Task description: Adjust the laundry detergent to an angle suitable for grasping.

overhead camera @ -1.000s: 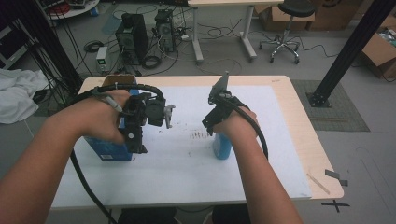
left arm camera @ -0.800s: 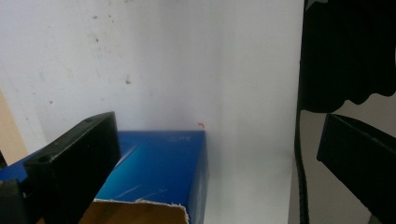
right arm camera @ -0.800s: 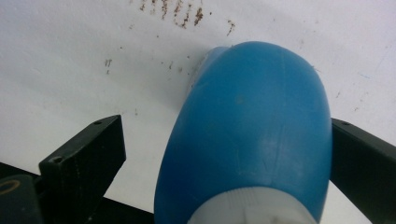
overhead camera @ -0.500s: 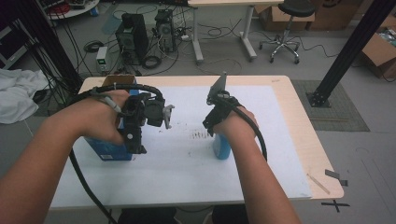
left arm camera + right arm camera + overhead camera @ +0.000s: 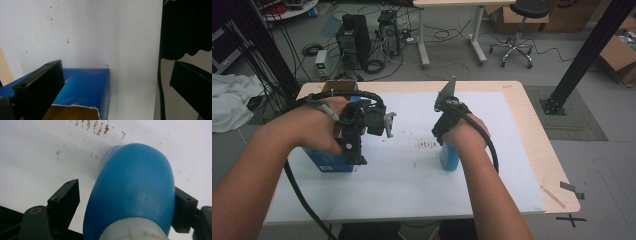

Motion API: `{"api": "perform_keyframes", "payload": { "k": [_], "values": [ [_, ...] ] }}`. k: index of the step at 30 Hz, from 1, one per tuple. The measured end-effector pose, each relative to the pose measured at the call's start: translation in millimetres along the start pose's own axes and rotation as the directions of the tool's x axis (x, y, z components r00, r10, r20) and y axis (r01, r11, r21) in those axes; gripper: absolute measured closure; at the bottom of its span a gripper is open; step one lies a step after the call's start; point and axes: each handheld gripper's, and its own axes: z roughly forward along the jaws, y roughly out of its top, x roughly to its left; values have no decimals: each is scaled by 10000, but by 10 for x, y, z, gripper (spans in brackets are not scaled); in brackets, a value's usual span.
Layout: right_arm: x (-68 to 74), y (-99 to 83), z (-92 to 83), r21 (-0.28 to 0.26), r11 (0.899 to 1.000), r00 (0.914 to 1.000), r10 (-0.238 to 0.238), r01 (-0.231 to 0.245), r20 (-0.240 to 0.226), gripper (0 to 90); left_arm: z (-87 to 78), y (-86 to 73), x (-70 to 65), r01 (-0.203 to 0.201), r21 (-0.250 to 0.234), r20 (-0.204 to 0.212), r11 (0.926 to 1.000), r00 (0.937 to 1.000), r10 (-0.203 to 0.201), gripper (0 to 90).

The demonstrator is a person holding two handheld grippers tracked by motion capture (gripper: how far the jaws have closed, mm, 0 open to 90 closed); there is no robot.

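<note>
White tabletop (image 5: 412, 175): left hand-held gripper (image 5: 354, 145) gapes over blue box (image 5: 85, 87); right one (image 5: 125, 207) straddles blue bottle (image 5: 132, 192), jaws apart.

On the bench (image 5: 532, 125): one blue box (image 5: 329, 160), one blue bottle (image 5: 449, 157), and two claws, left (image 5: 357, 152) and right (image 5: 443, 145).

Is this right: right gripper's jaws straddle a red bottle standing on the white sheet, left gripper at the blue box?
Not quite: the bottle is blue, not red, as the right gripper view shows. The rest holds: right gripper straddles it on the white sheet, left gripper at the blue box.
</note>
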Motion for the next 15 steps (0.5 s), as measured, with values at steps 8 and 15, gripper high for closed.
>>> {"api": "perform_keyframes", "payload": {
  "k": [8, 15],
  "values": [
    [-8, -3, -8, -33, 10000, 10000, 6, -6, 89, 259, 5, -21, -1, 60, -28, -12, 10000, 10000, -60, 1],
    [8, 15, 3, -98, 9999, 9995, 25, -22, 310, 280, 13, -36, -6, 26, -39, -1, 10000, 10000, -26, 1]
  ]
}}
